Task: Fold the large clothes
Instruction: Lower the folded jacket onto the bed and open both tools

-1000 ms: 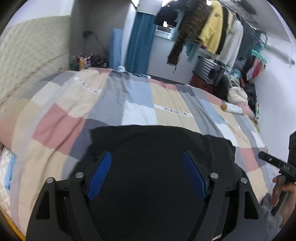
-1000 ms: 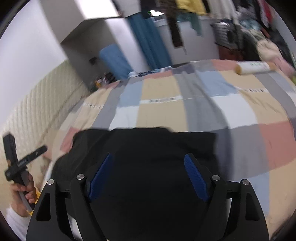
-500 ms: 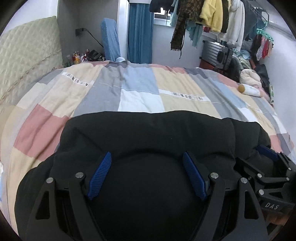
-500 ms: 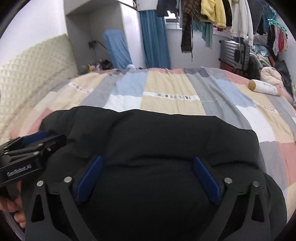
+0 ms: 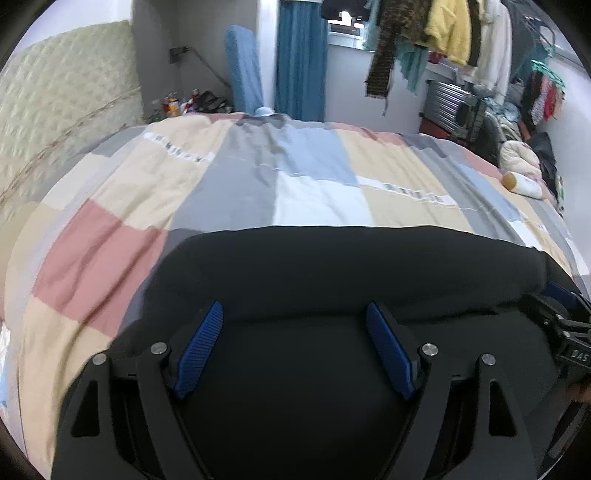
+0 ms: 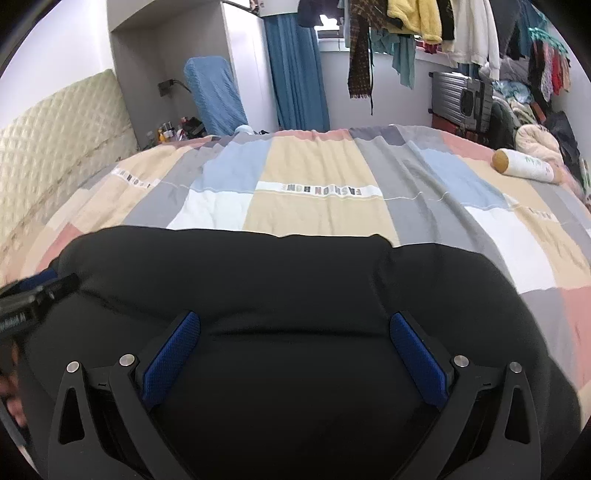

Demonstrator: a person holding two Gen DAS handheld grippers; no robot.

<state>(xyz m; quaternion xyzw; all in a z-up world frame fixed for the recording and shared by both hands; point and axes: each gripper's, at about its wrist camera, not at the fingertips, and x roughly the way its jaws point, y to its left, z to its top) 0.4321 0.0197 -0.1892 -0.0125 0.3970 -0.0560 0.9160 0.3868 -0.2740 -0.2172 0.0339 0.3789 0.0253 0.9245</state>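
Currently both tools, left tool (image 5: 293, 341) and right tool (image 6: 293, 350), spread apart over black garment (image 5: 351, 266) at bed's (image 5: 229, 184) near edge.

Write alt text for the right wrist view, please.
An open hand-held gripper with blue pads hovers over a black garment on a patchwork quilt. The other hand-held gripper shows at the left edge; clothes hang behind.

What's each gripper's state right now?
Left gripper: open, jaws wide, over the black garment, gripping nothing.
Right gripper: open, jaws wide, over the same garment, gripping nothing.
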